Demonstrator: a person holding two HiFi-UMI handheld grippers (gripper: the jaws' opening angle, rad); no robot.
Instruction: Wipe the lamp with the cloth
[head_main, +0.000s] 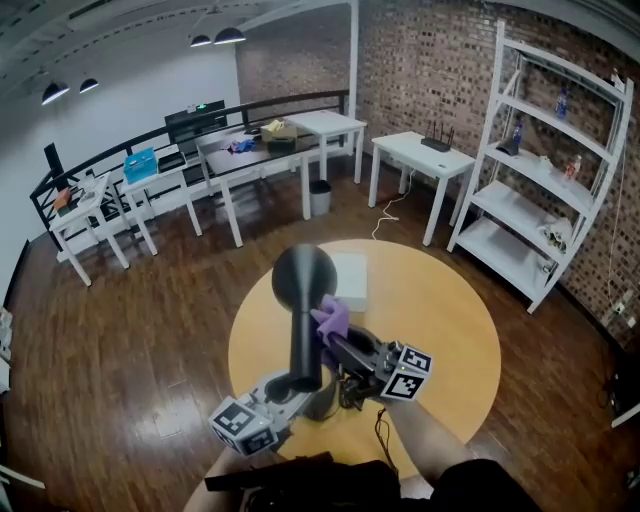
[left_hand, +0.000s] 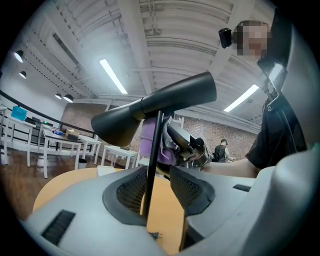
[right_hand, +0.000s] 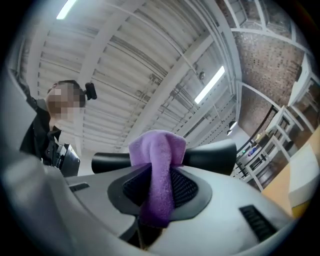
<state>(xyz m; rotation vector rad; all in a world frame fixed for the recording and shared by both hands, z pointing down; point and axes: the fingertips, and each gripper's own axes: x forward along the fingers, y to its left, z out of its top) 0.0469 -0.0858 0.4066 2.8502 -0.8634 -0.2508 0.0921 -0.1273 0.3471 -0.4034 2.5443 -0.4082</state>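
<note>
A black desk lamp (head_main: 303, 285) stands on the round wooden table (head_main: 450, 330), its round head up and its arm running down to the base. My left gripper (head_main: 290, 395) is shut low on the lamp; in the left gripper view (left_hand: 155, 187) the thin black stem (left_hand: 152, 165) rises between the jaws. My right gripper (head_main: 337, 337) is shut on a purple cloth (head_main: 332, 318) that lies against the lamp's arm just under the head. In the right gripper view (right_hand: 159, 187) the cloth (right_hand: 159, 170) hangs between the pads, with the lamp head (right_hand: 207, 157) right behind it.
A flat white box (head_main: 350, 280) lies on the table behind the lamp. A thin dark cable (head_main: 380, 432) trails off the near edge. A white shelf unit (head_main: 540, 170) stands at the right, and white tables (head_main: 420, 155) line the back.
</note>
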